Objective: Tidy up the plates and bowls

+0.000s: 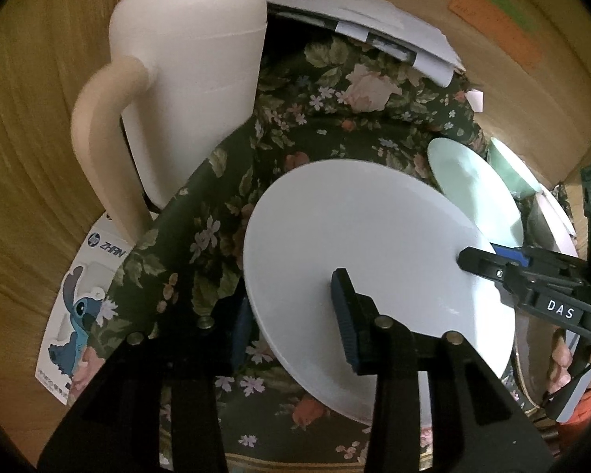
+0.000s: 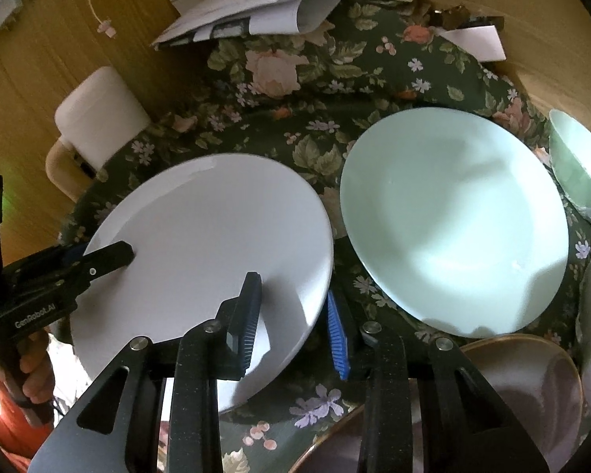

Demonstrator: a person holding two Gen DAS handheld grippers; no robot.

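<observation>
Floral cloth (image 2: pixel 327 90); both claws (image 1: pixel 295 315) (image 2: pixel 295 311) astride white plate (image 2: pixel 209 244).

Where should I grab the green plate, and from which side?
Take the green plate by its thin near rim, coming from the bottom edge of the right wrist view. It is shallow and wide, so only the rim fits a claw. The white plate crowds its left and a green bowl its right.

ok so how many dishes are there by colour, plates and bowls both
white: 1, the white plate held by the left gripper and right gripper
pale green: 2, the green plate and green bowl
gold-rimmed: 1, the gold-rimmed dish
total: 4
</observation>
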